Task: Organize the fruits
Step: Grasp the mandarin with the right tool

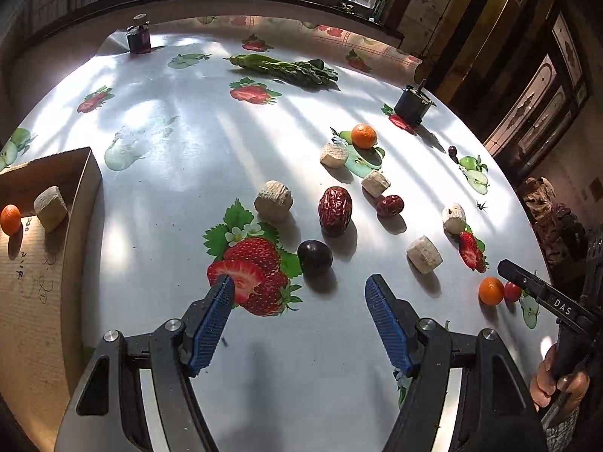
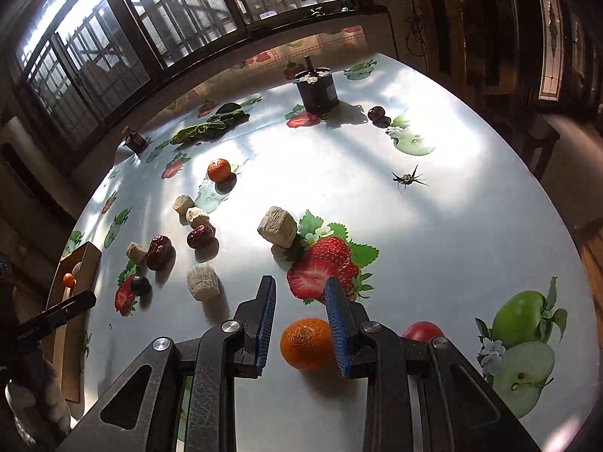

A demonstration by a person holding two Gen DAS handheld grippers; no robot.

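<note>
My left gripper [image 1: 299, 286] is open and empty, low over the table, just short of a dark plum [image 1: 314, 257]. A large red date [image 1: 335, 211], a smaller date [image 1: 390, 205] and several beige cut pieces [image 1: 273, 201] lie beyond. My right gripper [image 2: 299, 288] is open around a small mandarin [image 2: 307, 342] resting on the table; the right pad touches it, the left pad stands apart. A cherry tomato [image 2: 422, 331] lies just right of it. A cardboard box [image 1: 41, 263] at the left holds a mandarin [image 1: 10, 219] and a beige piece [image 1: 51, 208].
Another mandarin [image 1: 363, 136] lies mid-table. Green vegetables [image 1: 286, 67] lie at the far side. A dark cylindrical motor [image 2: 316, 90] stands far right, a small dark fruit [image 2: 377, 113] near it. A dried stem [image 2: 409, 179] lies on the printed tablecloth.
</note>
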